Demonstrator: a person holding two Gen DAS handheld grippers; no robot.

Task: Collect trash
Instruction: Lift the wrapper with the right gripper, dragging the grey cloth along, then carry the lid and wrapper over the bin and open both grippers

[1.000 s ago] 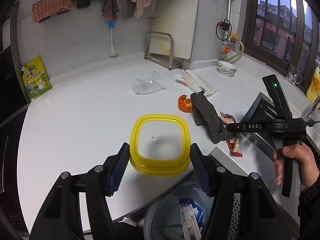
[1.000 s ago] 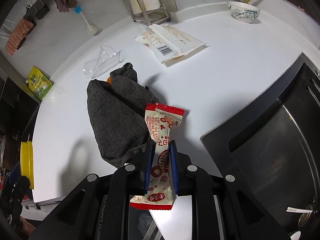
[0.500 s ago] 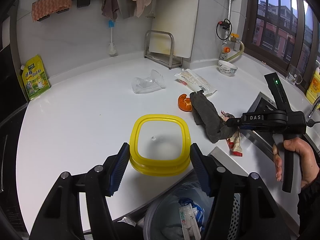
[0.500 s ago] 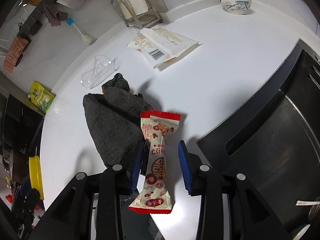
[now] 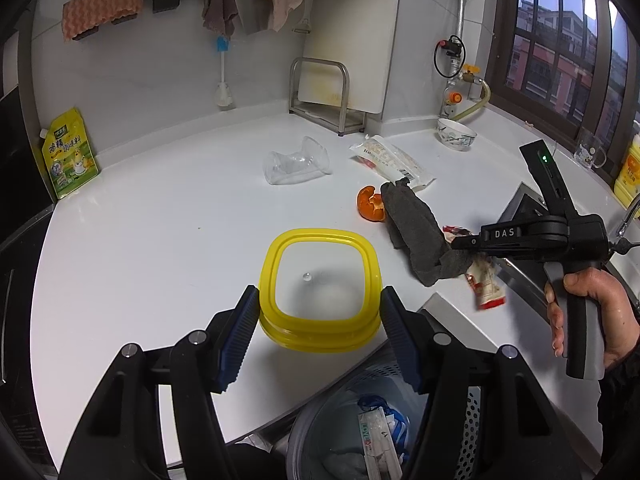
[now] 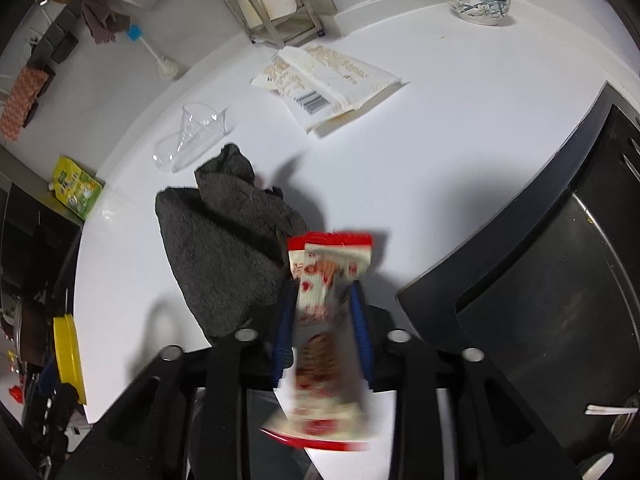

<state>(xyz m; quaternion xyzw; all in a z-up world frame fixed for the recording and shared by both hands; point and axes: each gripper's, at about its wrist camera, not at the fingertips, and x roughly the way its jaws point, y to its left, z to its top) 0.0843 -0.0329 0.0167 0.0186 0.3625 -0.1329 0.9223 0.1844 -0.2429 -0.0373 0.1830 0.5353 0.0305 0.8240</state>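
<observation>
A red-and-white snack wrapper [image 6: 320, 280] lies at the counter's front edge, beside a grey cloth [image 6: 224, 256]. My right gripper [image 6: 322, 304] points down over it with the wrapper between its blue pads. The jaws are closing and the pads meet the wrapper's sides; the wrapper is blurred. In the left wrist view the wrapper [image 5: 486, 288] sticks out below the right gripper [image 5: 456, 248], whose tips are partly behind the cloth [image 5: 416, 236]. My left gripper [image 5: 319, 308] is shut on a yellow-rimmed clear lid [image 5: 320, 240]. A mesh trash bin [image 5: 472, 420] holding several pieces of trash stands below it.
An orange peel [image 5: 370, 208], a crushed clear cup [image 5: 296, 166] and a white packet [image 5: 392, 160] lie on the white counter [image 5: 160, 220]. A bowl [image 5: 456, 134] sits at the back right. The dark sink [image 6: 540, 280] is to the right. A green pouch [image 5: 70, 156] leans at the left wall.
The right jaws gripped the wrapper, opened wide around it, then narrowed onto it again. The left gripper and its lid have not moved.
</observation>
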